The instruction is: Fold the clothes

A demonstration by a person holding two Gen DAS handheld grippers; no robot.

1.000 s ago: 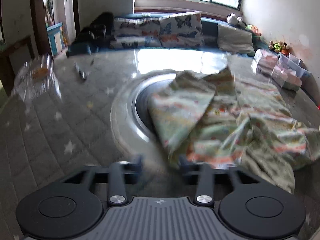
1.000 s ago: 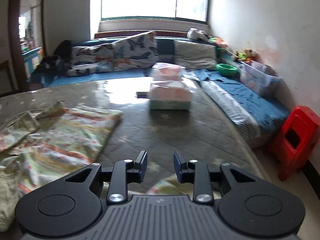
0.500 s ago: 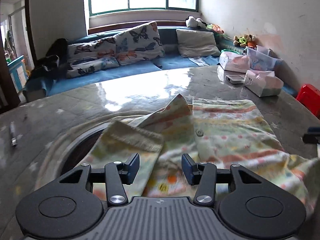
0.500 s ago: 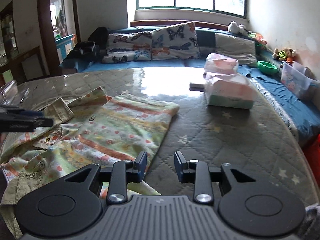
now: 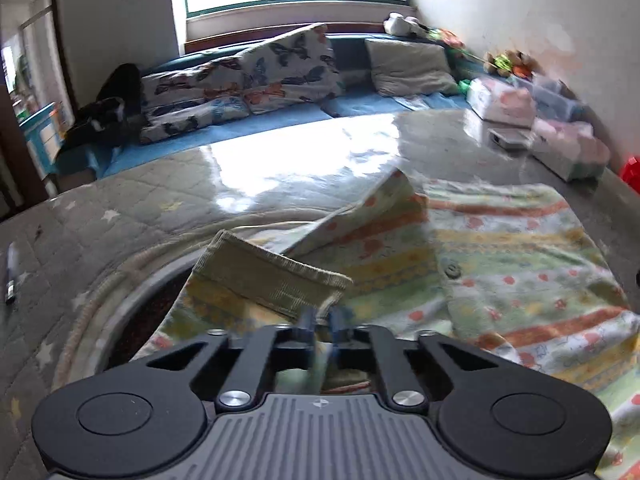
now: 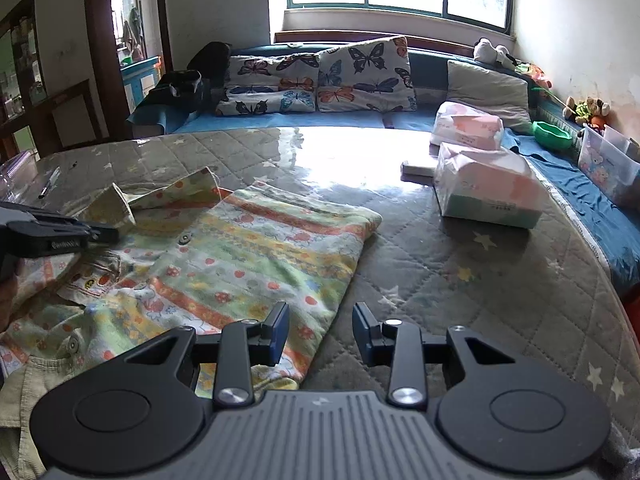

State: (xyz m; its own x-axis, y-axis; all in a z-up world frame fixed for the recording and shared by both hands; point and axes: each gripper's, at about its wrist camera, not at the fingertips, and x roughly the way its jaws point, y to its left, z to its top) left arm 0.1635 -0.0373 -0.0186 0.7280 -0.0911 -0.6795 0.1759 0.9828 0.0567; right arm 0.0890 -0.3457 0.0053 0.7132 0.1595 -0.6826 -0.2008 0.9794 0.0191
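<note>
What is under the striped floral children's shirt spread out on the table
The striped floral shirt lies on a grey quilted star-print table cover. Its sleeve end drapes over a round recess in the table. What lies beneath the fabric is covered.

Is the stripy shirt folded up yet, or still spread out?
Mostly spread out. The shirt lies flat on the table, with only its sleeve flipped over, pinched in the left gripper.

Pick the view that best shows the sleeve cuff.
Left wrist view: the ribbed cuff fills the foreground, just ahead of the left tool, shut on the sleeve. The right wrist view shows it small and far left.
</note>
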